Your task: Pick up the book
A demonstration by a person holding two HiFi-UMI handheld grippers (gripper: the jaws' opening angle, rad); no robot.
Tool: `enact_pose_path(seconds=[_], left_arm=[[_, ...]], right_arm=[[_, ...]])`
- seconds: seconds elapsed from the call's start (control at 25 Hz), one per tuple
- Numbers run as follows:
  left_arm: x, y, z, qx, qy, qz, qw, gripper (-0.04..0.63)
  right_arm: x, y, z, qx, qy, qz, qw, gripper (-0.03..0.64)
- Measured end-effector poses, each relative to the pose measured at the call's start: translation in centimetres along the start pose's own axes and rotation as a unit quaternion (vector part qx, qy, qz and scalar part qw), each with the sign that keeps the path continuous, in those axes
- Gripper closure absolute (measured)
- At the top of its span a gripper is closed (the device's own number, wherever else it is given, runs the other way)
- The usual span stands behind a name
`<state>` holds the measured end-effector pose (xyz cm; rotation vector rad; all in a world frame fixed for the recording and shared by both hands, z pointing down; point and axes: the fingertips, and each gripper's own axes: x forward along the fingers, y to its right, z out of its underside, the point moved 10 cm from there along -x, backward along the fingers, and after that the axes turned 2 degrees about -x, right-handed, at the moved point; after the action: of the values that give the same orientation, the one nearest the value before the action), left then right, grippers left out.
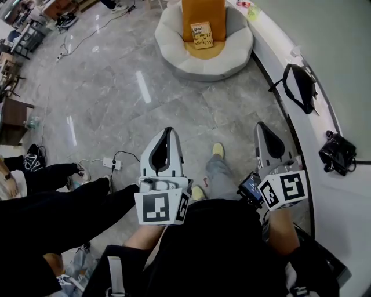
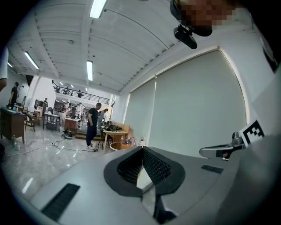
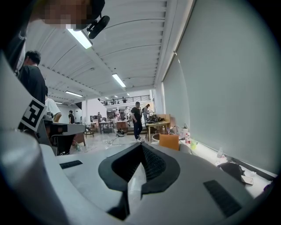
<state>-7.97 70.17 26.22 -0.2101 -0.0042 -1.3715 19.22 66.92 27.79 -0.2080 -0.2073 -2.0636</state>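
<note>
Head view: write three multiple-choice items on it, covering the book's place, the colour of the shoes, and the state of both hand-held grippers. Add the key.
1. The book lies
A. on the floor
B. on the orange cushion in the white round seat
C. between a gripper's jaws

2. The person's shoes are
A. yellow
B. red
C. blue

3. The left hand-held gripper and right hand-held gripper are
A. wide open
B. shut on the book
C. shut, holding nothing

Key: 1 B, the book leans on the cushion, far ahead of both grippers; 2 A, both toes show yellow; 3 C, each gripper's jaw tips meet with nothing between them.
</note>
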Motion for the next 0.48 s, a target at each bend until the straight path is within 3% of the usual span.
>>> enact_pose_path(seconds=[0.48], left_arm=[[7.9, -0.3, -0.9, 0.000, -0.015, -0.021, 0.9997, 0.583]], right_arm=[[7.0, 5.3, -0.5, 0.005, -0.012, -0.025, 1.000, 0.607]])
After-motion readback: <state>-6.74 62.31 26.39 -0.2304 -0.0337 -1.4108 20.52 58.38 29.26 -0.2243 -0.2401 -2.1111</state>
